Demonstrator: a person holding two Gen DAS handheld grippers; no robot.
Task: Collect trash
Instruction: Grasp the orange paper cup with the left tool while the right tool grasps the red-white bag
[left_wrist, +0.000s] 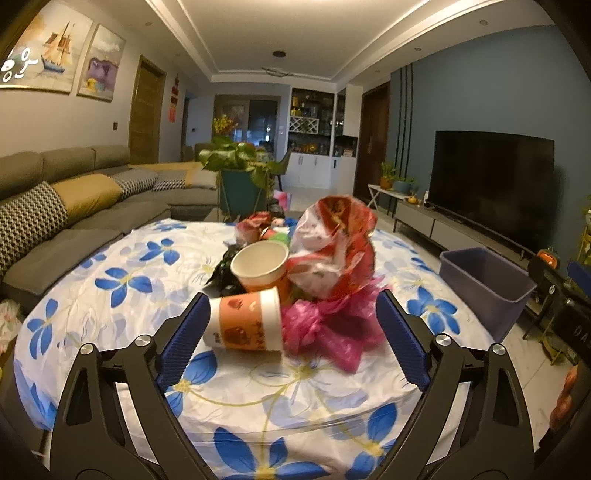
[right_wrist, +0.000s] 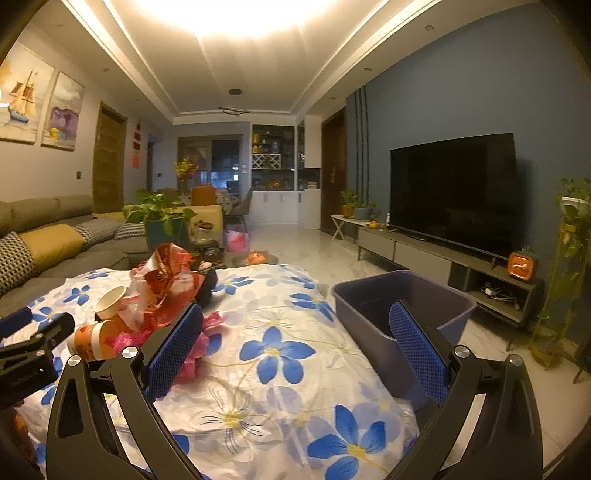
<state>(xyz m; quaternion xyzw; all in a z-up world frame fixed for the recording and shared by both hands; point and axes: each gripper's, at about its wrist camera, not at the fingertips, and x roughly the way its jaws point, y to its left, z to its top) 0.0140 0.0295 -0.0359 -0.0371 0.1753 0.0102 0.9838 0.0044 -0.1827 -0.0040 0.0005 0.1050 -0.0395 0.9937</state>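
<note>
Where left tongs (left_wrist: 290, 328) gape, tipped paper cup (left_wrist: 245, 325) between, touching left pad (left_wrist: 183, 341)

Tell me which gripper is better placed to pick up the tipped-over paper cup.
Left. The left gripper is open with the tipped cup between its fingers; the right gripper sits farther off, nearer the bin.

We are in a home living room: a grey sofa (left_wrist: 74, 206) with cushions, a large television (right_wrist: 452, 188) on a low cabinet (right_wrist: 436, 258), paintings (left_wrist: 62, 55), and potted plants (left_wrist: 236, 162).
</note>
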